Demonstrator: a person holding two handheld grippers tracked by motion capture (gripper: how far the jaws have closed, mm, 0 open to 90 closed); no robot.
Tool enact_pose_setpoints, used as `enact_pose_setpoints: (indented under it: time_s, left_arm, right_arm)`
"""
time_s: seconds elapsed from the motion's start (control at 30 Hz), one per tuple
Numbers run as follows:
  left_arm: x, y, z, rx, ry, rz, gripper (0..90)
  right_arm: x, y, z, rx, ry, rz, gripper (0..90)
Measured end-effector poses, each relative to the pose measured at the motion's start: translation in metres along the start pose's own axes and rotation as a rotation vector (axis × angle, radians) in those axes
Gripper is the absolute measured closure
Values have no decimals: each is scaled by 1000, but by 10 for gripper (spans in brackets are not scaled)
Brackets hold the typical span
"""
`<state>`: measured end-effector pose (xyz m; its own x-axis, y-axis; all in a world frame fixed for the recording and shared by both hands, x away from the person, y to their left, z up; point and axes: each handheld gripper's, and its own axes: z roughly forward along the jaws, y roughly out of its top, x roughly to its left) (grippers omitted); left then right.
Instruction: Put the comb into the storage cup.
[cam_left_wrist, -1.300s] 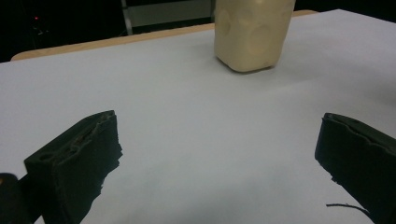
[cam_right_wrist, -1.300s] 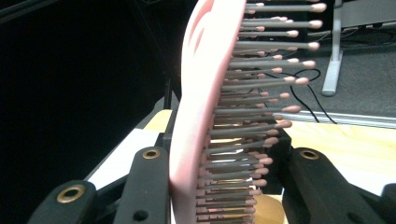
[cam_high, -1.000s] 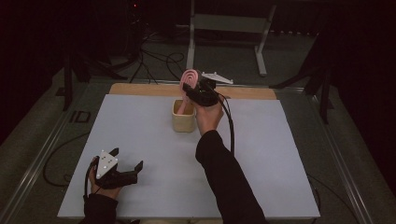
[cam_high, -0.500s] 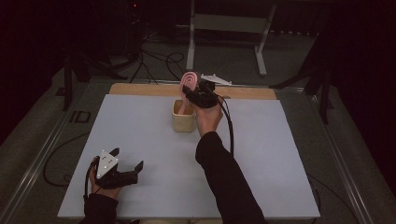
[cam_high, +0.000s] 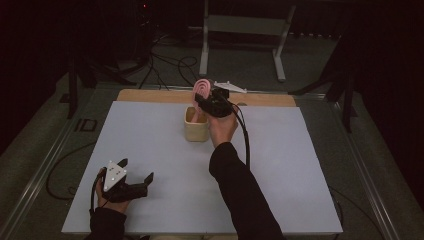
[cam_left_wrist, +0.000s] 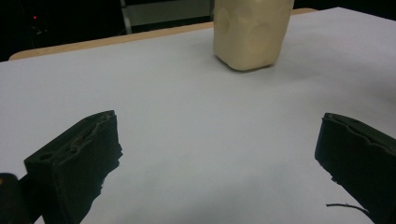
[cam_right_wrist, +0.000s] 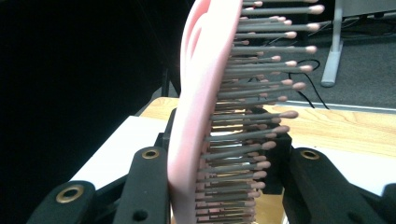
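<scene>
Broadly, one white counter (cam_high: 300, 165) carried one cream cup (cam_high: 196, 127). Above it the right tongs (cam_high: 206, 102) clenched one pink hairbrush (cam_high: 201, 90), its handle dipping into the cup. Likely light, stiff plastic with springy bristles, best gripped across the head's flat back. The left tongs (cam_high: 135, 180) rested released.

Hairbrush (cam_high: 201, 90) stands in cup (cam_high: 196, 131) (mid-table, toward back).

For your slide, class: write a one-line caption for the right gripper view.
Right gripper shut on a pink hairbrush, bristles pointing right.
</scene>
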<state>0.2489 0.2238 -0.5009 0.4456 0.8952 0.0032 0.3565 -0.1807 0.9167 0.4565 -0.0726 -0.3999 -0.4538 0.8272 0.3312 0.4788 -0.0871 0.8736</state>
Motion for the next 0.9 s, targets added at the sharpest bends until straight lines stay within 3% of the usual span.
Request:
enact_pose_setpoints:
  time_s: [0.9]
  left_arm:
    - [0,0,0,2,2,0,6]
  right_arm:
    - [0,-11,6,28,-7,-13,634]
